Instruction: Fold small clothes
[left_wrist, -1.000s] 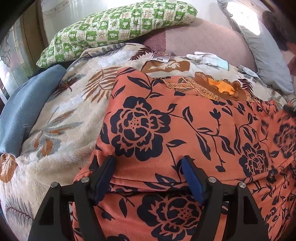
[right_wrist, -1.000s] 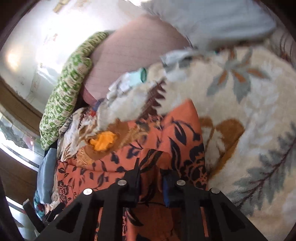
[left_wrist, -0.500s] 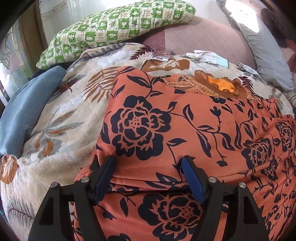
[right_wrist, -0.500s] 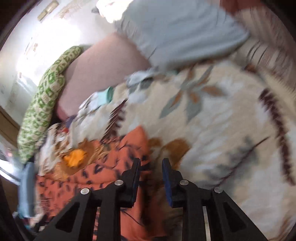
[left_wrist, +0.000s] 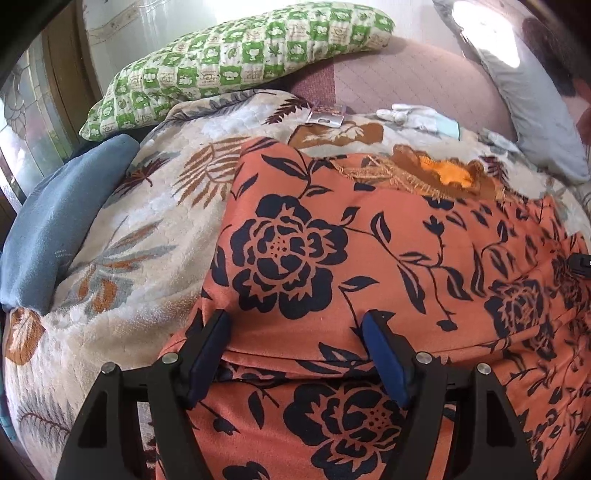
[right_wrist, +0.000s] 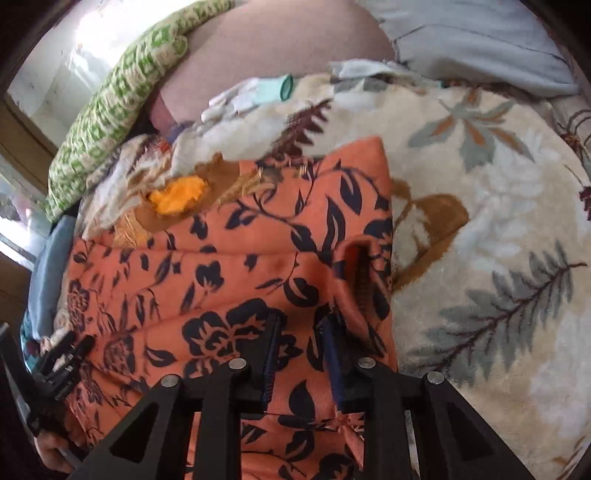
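An orange garment with a black flower print lies spread on a cream leaf-patterned blanket. Its near edge is folded over. It also shows in the right wrist view. My left gripper is open, its blue pads astride the folded near-left edge. My right gripper has its jaws a little apart over the garment's right part, with no cloth clearly pinched. The left gripper shows at the left edge of the right wrist view.
A green checked pillow and a grey pillow lie at the back. A blue cloth lies at the left. White gloves and an orange-and-brown cloth lie beyond the garment.
The right gripper swung out over the blanket and came back over the garment's right part, its jaws now a little wider apart. The left gripper has stayed in place.
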